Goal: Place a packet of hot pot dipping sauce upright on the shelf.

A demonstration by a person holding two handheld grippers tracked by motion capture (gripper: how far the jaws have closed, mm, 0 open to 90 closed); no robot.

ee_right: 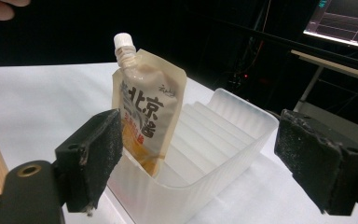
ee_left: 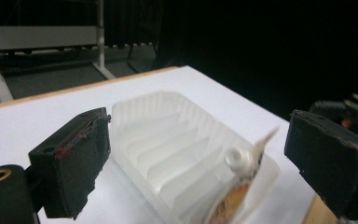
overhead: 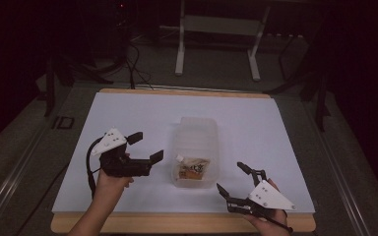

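While the left tool (overhead: 145,146) hovers over the left half of the worktop (overhead: 128,110), its two black jaws stand well apart with nothing between them, pointing toward the clear plastic tray (overhead: 197,132) but short of its wall. A hand (overhead: 112,181) grips this tool from the near edge, and a black cable loops down beside it. In the left gripper view the same jaws frame the tray, whose ribbed floor runs away toward the far edge of the worktop.

The tray sits near the middle of the worktop, its long side running from the near edge toward the far edge. A spouted drink pouch (overhead: 191,168) rests inside it at the near end, leaning against the tray's near wall; in the right gripper view the pouch (ee_right: 145,112) stands almost upright with its white cap on top and printed characters on its face. The rest of the tray holds nothing else that can be made out.

The right tool (overhead: 232,179) is held close to the near right corner of the worktop, apart from the tray. Its jaws also stand wide apart and empty, aimed toward the tray's near end.
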